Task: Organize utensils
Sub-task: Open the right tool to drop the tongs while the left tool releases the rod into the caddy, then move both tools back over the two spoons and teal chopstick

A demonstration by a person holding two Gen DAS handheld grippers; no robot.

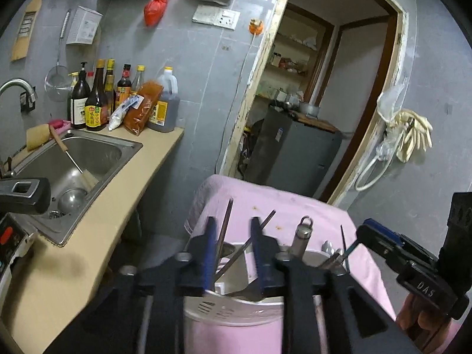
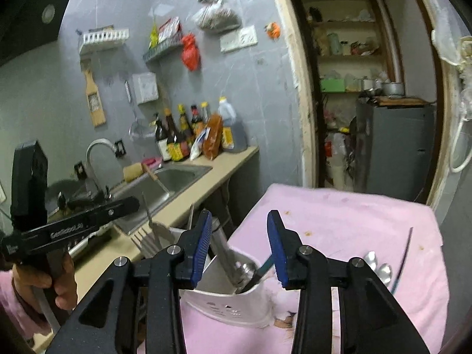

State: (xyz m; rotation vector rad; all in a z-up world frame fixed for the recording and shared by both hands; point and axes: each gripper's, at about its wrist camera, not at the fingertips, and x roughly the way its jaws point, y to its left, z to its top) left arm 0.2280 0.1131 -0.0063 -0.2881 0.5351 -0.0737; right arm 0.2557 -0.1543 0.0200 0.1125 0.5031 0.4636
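Both hand-held grippers poised over the white perforated plastic utensil holder (image 2: 233, 309) on the pink-clothed desk (image 2: 354, 215).

Left hand-held gripper (image 1: 233, 253) and right hand-held gripper (image 2: 239, 246) stand partly open, gripping nothing. Best to clear the rim before pulling away. In the holder, the metal chopsticks (image 1: 224, 230) lean toward twelve o'clock and the steel-handled tool (image 1: 301, 236) toward one; loose spoons (image 2: 380, 268) lie at three o'clock.

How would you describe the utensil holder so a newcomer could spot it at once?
Start at the pink cloth covering the table right of the sink counter. At its near edge, just beyond both grippers, stands the utensil holder, a pale metal tub with small slots in its wall. It is the only upright container on the cloth, with utensil handles sticking out, while the spoons lie flat beside it.
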